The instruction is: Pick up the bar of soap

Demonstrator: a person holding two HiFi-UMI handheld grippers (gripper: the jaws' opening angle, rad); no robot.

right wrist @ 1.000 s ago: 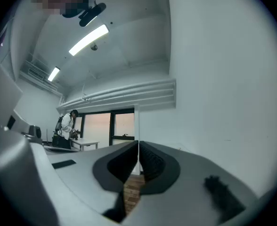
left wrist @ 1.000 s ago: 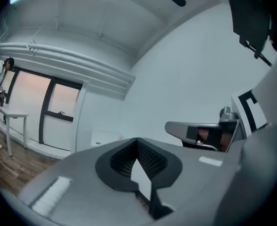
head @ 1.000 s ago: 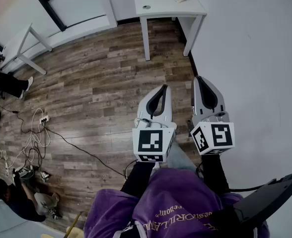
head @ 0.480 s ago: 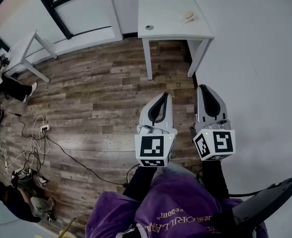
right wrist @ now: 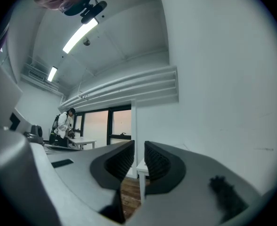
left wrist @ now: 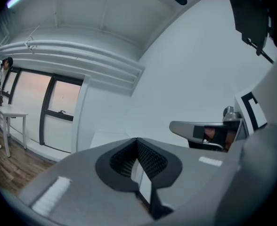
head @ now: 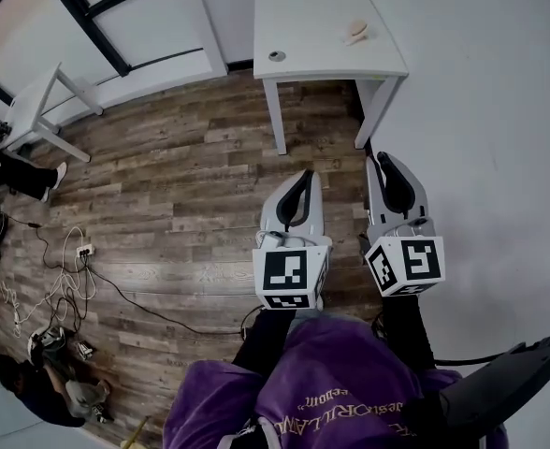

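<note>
The person is standing on a wooden floor [head: 163, 166] by a white wall. The right gripper [right wrist: 139, 149] is opening its jaws slightly, with nothing between them. The left gripper [left wrist: 137, 147] is showing its jaws pressed together, empty. Well ahead of both, the bar of soap [head: 357, 31] is lying on the white tabletop [head: 303, 21], near its right edge. It is looking small, stiff and probably slippery, so I would grip it across its narrow sides.

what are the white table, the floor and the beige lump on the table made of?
table: smooth matte white, no grain; probably painted or laminated board.
floor: grey-brown planks with grain and seams; wood or wood-look laminate, can't tell.
beige lump: pale, rounded, matte; fits soap, too small to confirm.
</note>
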